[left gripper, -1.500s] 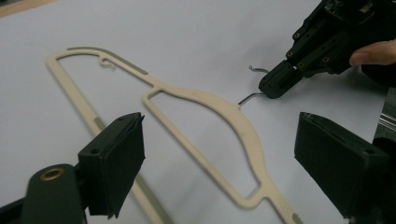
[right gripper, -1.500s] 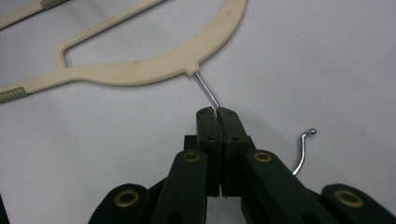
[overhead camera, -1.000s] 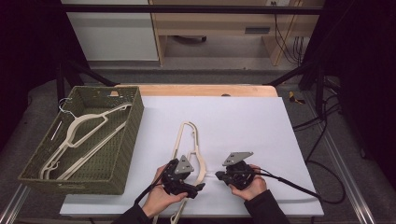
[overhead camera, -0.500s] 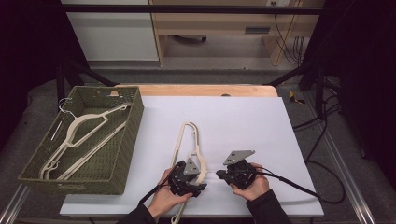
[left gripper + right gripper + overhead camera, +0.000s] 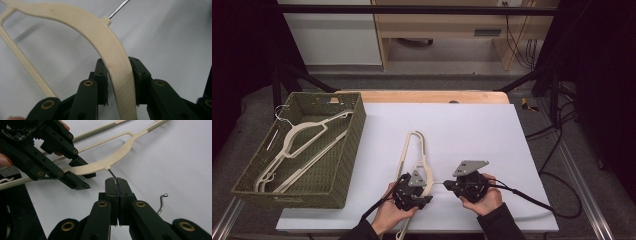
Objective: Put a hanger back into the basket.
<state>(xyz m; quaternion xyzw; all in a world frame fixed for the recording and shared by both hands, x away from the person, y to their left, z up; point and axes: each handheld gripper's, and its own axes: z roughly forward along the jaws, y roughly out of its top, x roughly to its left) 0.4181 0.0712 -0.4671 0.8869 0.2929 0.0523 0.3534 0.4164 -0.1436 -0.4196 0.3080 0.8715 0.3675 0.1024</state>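
One cream hanger [image 5: 414, 155] between two grippers (left [image 5: 119, 82] just closing on its shoulder, right [image 5: 116, 185] clamping its hook [image 5: 113, 175]).

No readable text, label, brand, number or sign anywhere.

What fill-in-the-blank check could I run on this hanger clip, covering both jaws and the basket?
1. The right gripper has its jaws shut on the hanger's metal ____.
2. The left gripper, whose jaws have just been closing, has the cream hanger's curved ____ between them.
3. More cream hangers lie in the green woven ____ at the table's left.
4. The gripped hanger lies on the ____ table top.

Missing words: hook; shoulder; basket; white
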